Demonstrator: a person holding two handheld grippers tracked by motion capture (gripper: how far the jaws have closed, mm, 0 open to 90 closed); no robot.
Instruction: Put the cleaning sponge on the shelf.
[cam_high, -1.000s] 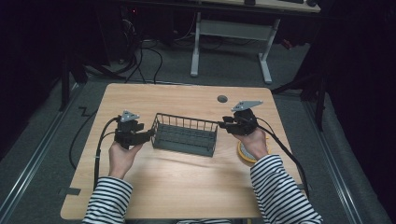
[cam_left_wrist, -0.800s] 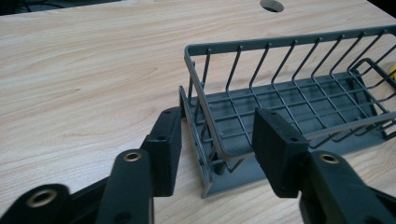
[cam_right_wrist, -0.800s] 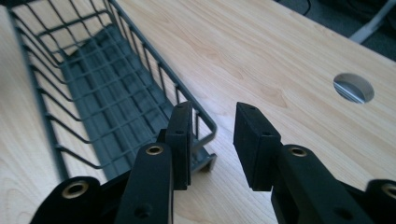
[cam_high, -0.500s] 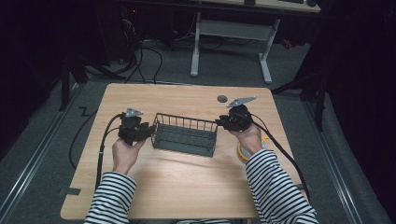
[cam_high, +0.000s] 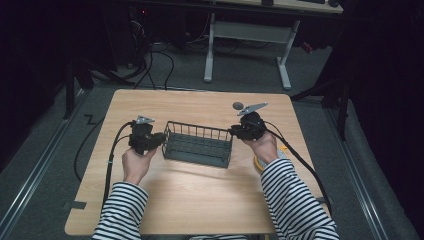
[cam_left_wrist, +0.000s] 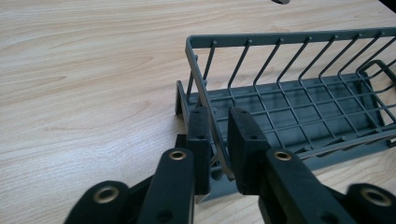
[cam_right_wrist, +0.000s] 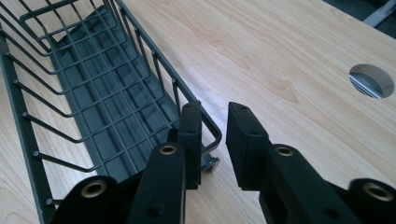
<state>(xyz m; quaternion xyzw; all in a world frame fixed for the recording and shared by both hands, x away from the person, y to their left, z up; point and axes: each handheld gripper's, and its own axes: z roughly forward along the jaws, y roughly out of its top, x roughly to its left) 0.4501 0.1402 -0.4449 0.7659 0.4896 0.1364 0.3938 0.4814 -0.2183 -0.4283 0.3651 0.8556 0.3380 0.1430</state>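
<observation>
Wire basket (cam_high: 198, 145) mid-tabletop looks light and stiff, so you're right grabbing the end rims: your left gripper (cam_left_wrist: 215, 140) has just closed onto one end wire, right gripper (cam_right_wrist: 214, 140) closing around the other, gap still visible.

Colours on the table

Wire basket (cam_high: 198, 145): dark grey all over. Table (cam_high: 200, 190): light wood grain, pale tan. Left gripper (cam_high: 159, 140) and right gripper (cam_high: 233, 131): black, brass-coloured rivets. Sleeves (cam_high: 120, 212): black-and-white stripes. Yellow object (cam_high: 260, 162) by right wrist. Floor: grey.
</observation>
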